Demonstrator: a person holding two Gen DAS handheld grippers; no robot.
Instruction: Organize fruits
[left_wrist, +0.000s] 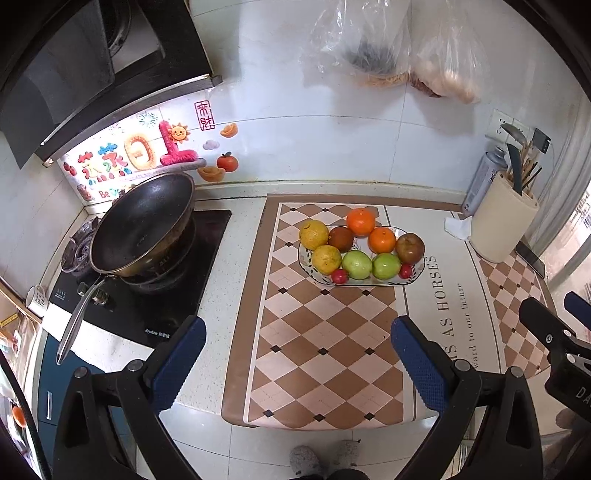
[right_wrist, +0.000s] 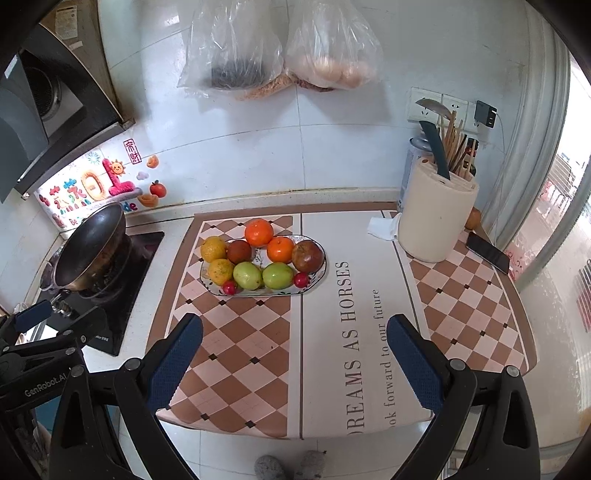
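A patterned oval plate (left_wrist: 416, 276) (right_wrist: 317, 273) on the checked mat holds several fruits in pairs: oranges (left_wrist: 361, 221) (right_wrist: 259, 232), yellow citrus (left_wrist: 313, 235) (right_wrist: 213, 249), green apples (left_wrist: 356, 264) (right_wrist: 247, 275), brown fruits (left_wrist: 410, 248) (right_wrist: 307, 255) and small red fruits (left_wrist: 339, 276) (right_wrist: 301, 280). My left gripper (left_wrist: 297, 363) hovers open over the mat's near part, well short of the plate, nothing between its fingers. My right gripper (right_wrist: 293, 365) is open and empty too, over the mat's near edge. Each gripper shows at the other view's side.
A black wok (left_wrist: 144, 225) (right_wrist: 90, 245) sits on the stove at the left. A cream utensil holder (left_wrist: 502, 221) (right_wrist: 436, 218) with a can behind it stands at the back right, a phone (right_wrist: 487, 253) beside it. Plastic bags (right_wrist: 280, 48) hang on the tiled wall.
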